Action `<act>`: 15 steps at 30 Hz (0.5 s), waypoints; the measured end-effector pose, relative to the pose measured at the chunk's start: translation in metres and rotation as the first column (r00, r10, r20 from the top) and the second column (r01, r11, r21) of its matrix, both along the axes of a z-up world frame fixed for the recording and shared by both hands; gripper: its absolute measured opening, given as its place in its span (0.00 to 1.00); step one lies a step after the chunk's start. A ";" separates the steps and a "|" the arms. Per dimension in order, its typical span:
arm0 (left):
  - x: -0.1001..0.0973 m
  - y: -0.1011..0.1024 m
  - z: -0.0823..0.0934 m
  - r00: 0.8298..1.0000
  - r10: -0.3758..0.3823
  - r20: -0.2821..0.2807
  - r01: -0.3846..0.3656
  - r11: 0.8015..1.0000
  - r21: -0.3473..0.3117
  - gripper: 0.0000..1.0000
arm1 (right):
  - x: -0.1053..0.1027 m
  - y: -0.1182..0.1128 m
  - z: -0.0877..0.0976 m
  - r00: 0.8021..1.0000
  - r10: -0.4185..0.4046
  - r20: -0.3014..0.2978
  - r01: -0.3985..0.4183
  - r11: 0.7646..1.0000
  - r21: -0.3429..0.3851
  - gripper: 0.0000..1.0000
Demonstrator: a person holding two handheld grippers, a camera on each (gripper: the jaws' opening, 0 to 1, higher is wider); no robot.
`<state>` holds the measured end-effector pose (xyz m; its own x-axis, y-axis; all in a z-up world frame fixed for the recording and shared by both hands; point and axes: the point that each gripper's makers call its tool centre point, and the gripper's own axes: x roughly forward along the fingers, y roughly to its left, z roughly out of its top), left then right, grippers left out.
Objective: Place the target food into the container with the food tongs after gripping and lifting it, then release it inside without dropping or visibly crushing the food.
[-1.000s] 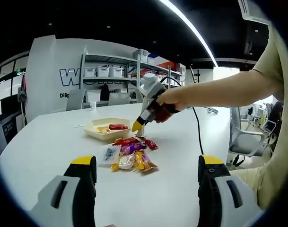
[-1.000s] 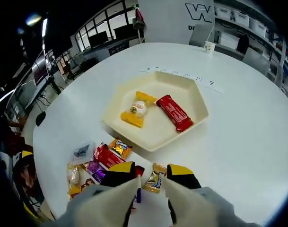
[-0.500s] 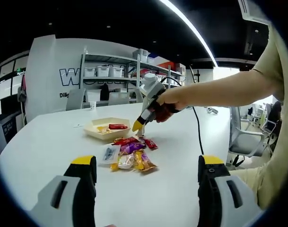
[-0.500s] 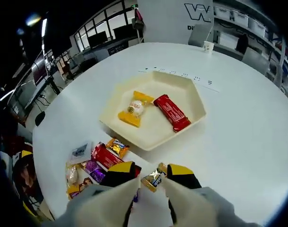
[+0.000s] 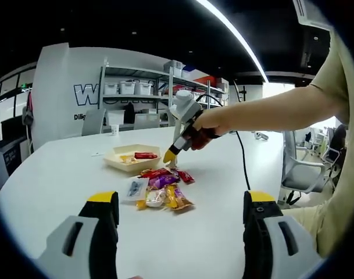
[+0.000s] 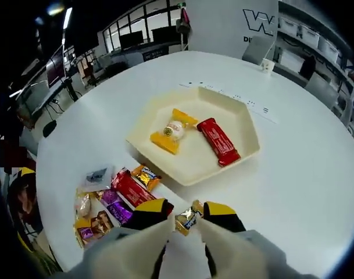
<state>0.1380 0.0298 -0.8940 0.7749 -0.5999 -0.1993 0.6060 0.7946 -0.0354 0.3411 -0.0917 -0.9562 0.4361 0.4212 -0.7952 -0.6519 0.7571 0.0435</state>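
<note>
My right gripper [image 6: 184, 208] is shut on a small gold-wrapped candy [image 6: 186, 218], which hangs between its yellow tips just above the white table. Ahead lies the cream hexagonal tray [image 6: 203, 165], holding a yellow-wrapped round sweet [image 6: 172, 130] and a red bar [image 6: 218, 140]. The candy pile [image 6: 115, 195] sits to the left of the jaws. In the left gripper view a hand holds the right gripper [image 5: 170, 154] over the pile [image 5: 163, 187], near the tray [image 5: 116, 160]. My left gripper [image 5: 181, 201] stands wide open and holds nothing, well short of the pile.
The round white table [image 6: 304, 174] has free surface to the right of the tray. A strip of small labels [image 6: 229, 93] lies beyond the tray. Shelving with white bins [image 5: 127, 88] and chairs [image 5: 299, 174] stand past the table edge.
The right gripper has taken hold of the gold-wrapped candy and raised it off the table beside the pile. The left gripper has stayed put.
</note>
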 end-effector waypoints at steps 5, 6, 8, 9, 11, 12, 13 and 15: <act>0.000 -0.001 0.000 1.000 -0.001 0.000 0.001 1.000 -0.002 0.87 | -0.001 0.001 0.000 1.000 0.021 -0.003 -0.021 1.000 0.003 0.15; 0.000 -0.001 0.000 1.000 -0.001 0.000 0.001 1.000 -0.001 0.86 | -0.001 0.001 0.000 1.000 0.027 0.000 -0.027 1.000 0.000 0.15; 0.000 -0.001 0.000 1.000 -0.001 0.000 0.001 1.000 0.000 0.86 | -0.002 0.001 0.000 0.999 0.035 -0.004 -0.035 0.999 0.002 0.14; 0.000 0.000 0.000 1.000 0.000 -0.001 0.000 1.000 0.000 0.86 | -0.002 0.001 0.000 1.000 0.028 -0.012 -0.028 1.000 0.007 0.15; 0.000 0.001 0.000 1.000 0.001 -0.001 -0.001 1.000 0.000 0.86 | -0.002 0.000 0.000 1.000 0.013 -0.014 -0.013 1.000 0.013 0.17; 0.000 0.001 0.000 1.000 0.001 -0.001 -0.001 1.000 -0.001 0.86 | -0.002 -0.001 0.000 1.000 0.015 -0.014 -0.015 1.000 0.010 0.17; 0.000 0.001 0.000 1.000 0.001 -0.001 -0.001 1.000 -0.001 0.86 | -0.003 0.000 0.001 1.000 0.021 -0.012 -0.021 1.000 0.012 0.18; 0.000 0.000 0.000 1.000 0.000 -0.001 0.000 1.000 0.000 0.86 | -0.003 0.001 0.001 1.000 0.026 -0.008 -0.026 1.000 0.009 0.18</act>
